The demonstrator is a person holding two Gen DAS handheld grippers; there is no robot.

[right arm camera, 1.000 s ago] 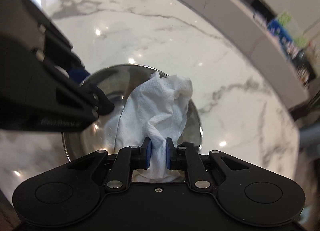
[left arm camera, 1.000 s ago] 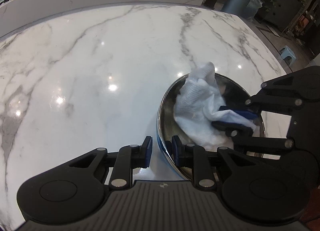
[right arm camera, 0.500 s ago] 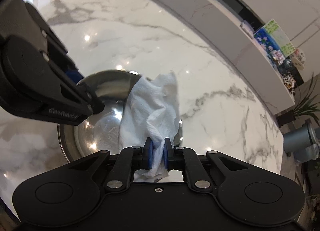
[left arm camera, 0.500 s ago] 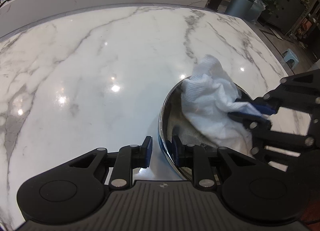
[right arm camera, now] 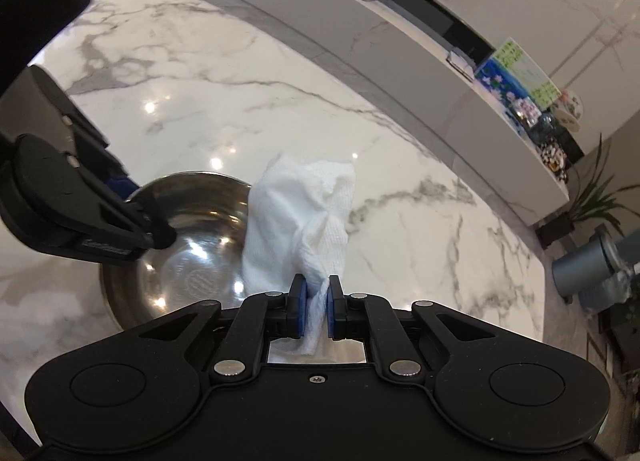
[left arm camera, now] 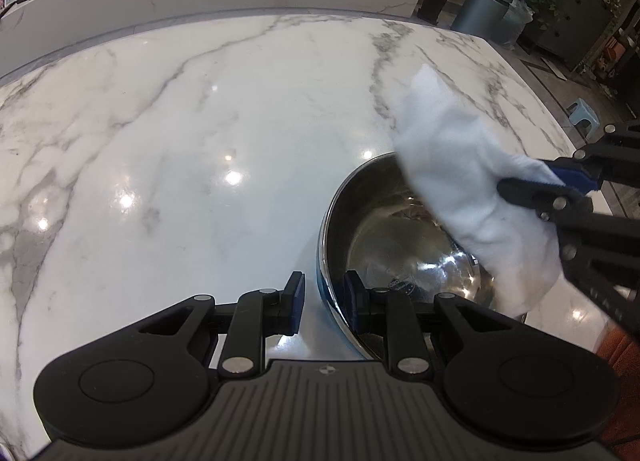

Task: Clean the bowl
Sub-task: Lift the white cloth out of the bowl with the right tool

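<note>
I count one round steel bowl (left arm camera: 400,245) at lower right on the glossy veined marble counter (left arm camera: 200,121); my left gripper (left arm camera: 322,303) pinches its rim; my right gripper (right arm camera: 316,311) clamps one crumpled white paper towel (right arm camera: 304,221), blocking the bowl's right side.
</note>
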